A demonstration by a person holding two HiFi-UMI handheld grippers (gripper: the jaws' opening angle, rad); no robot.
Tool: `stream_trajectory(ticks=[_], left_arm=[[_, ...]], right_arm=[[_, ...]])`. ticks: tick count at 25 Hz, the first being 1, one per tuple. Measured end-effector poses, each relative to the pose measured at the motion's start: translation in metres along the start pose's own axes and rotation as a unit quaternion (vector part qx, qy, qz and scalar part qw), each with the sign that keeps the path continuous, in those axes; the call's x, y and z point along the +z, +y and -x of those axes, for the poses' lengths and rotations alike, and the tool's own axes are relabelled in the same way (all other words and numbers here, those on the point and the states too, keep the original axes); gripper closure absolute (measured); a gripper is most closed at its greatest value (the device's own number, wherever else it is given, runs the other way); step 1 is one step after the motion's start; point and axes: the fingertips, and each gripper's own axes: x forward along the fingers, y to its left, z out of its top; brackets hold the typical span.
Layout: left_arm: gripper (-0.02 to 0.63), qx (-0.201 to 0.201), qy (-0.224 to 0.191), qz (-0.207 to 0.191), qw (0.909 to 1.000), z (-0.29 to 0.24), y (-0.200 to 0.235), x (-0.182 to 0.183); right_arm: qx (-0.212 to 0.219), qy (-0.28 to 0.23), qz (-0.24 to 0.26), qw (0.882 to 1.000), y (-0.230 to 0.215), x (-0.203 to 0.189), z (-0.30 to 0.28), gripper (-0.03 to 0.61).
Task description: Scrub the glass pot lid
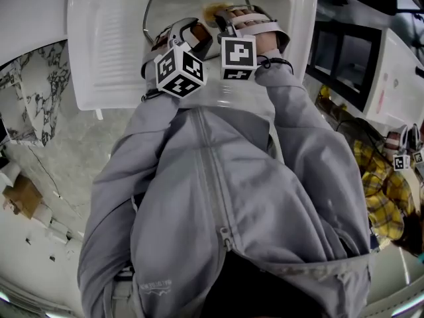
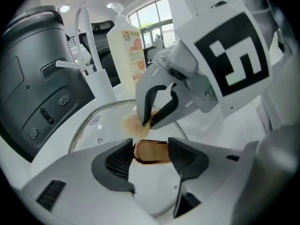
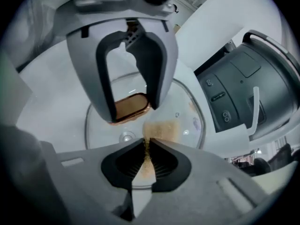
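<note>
Closest to the head camera is the person's grey jacket (image 1: 218, 197), with a zip down the front. Both arms reach out over a white sink (image 1: 112, 38). The left gripper (image 2: 151, 150) has its two fingers closed on the brown handle (image 3: 129, 108) of the glass pot lid (image 2: 101, 121). The handle sits right between the dark pads, and both pads press on it. The right gripper (image 3: 146, 156) is just beside the left one, and they nearly face each other over the lid. Its fingers are pinched tight on a thin tan scrub pad (image 3: 161, 131). The pad sticks out past the fingertips and lies on the glass, just beside the handle. The lid lies flat in the sink, under both grippers. It is see-through, with a shiny metal rim around it. Each gripper has a white cube with black square marks on it, and both cubes show in the head view. Behind the lid stands a white tap (image 2: 86, 36) with a tall curved neck. Beside the tap is a big pale bottle (image 2: 126, 50) with an orange label. Next to the sink is a big dark grey machine (image 2: 33, 74) with a few buttons on its front. Far off at the right side of the head view there is another person in a yellow checked shirt (image 1: 381, 184).
</note>
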Motion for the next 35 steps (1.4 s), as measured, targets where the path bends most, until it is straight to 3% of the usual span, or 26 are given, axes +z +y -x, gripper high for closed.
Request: stream_trajectory(ticks=[12, 21, 27, 30, 35], left_arm=[[0.382, 0.005, 0.004, -0.017, 0.9998, 0.002, 0.001, -0.001], [0.387, 0.007, 0.004, -0.02, 0.9998, 0.001, 0.0, 0.001], [0.388, 0.006, 0.004, -0.025, 0.9997, 0.0, 0.0, 0.001], [0.388, 0.003, 0.004, -0.025, 0.9997, 0.0, 0.0, 0.002], [0.388, 0.002, 0.002, -0.024, 0.9997, 0.0, -0.001, 0.001]], right_arm=[[0.137, 0.002, -0.062, 0.989, 0.11, 0.008, -0.014, 0.549], [0.199, 0.009, -0.077, 0.977, 0.136, 0.01, -0.023, 0.549], [0.265, 0.022, -0.101, 0.959, 0.148, 0.002, -0.017, 0.549], [0.257, 0.014, -0.137, 0.957, 0.126, -0.003, 0.0, 0.549], [0.172, -0.025, -0.181, 0.968, 0.061, -0.02, 0.033, 0.549]])
